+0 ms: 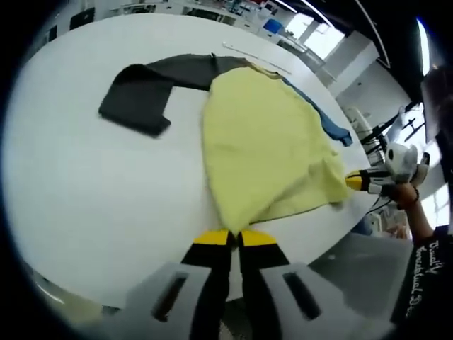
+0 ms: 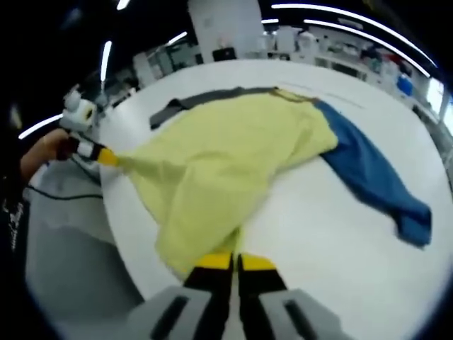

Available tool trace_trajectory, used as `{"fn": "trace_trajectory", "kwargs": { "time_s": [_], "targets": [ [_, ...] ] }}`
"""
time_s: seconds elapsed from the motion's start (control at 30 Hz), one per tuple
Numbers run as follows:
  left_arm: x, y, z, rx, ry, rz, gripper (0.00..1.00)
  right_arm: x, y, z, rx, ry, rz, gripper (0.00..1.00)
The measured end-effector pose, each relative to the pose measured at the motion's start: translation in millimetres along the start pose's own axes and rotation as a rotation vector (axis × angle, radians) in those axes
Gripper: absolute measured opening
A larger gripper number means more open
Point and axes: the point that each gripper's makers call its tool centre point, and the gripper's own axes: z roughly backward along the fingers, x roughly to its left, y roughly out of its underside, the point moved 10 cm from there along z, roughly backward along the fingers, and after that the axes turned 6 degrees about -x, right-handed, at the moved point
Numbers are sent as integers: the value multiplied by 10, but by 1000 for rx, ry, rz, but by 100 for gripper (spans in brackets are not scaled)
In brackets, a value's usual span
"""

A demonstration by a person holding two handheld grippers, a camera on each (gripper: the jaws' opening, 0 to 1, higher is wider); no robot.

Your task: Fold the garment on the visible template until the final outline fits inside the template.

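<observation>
Jaws of the left gripper [image 1: 234, 239] pressed together on the near corner of the shirt [image 1: 265, 152], yellow tips touching, hem cloth pinched between them at the edge of the white table [image 1: 106, 184]. Just ahead, yellow body of the shirt spread flat and running away from the tips; farther off to the left, dark grey sleeve [image 1: 141, 92] bent back on itself; beyond the body to the right, blue sleeve [image 1: 325, 117] peeking out along the far side. Right gripper seen off to the right in the left gripper view, gripped in a hand [image 1: 407, 195], tips at the other hem corner. Jaws of the right gripper [image 2: 233, 263] likewise closed on a hem corner, cloth bunched at the tips and lifted in folds. Ahead and to the right, blue sleeve lying flat on the table; far ahead, grey sleeve mostly hidden behind the yellow cloth. Off to the left, left gripper pulling its corner taut.
</observation>
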Motion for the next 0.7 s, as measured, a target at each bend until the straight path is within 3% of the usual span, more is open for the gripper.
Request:
{"fn": "trace_trajectory", "kwargs": {
  "time_s": [0.17,0.4,0.7],
  "targets": [
    [-33,-30,66,0,6,-26,0,-85,35,272,-27,61,-23,0],
    [-53,-29,110,3,22,-14,0,-87,100,467,-61,113,-71,0],
    [-103,61,130,35,44,9,0,12,238,665,-99,221,-197,0]
  ]
}}
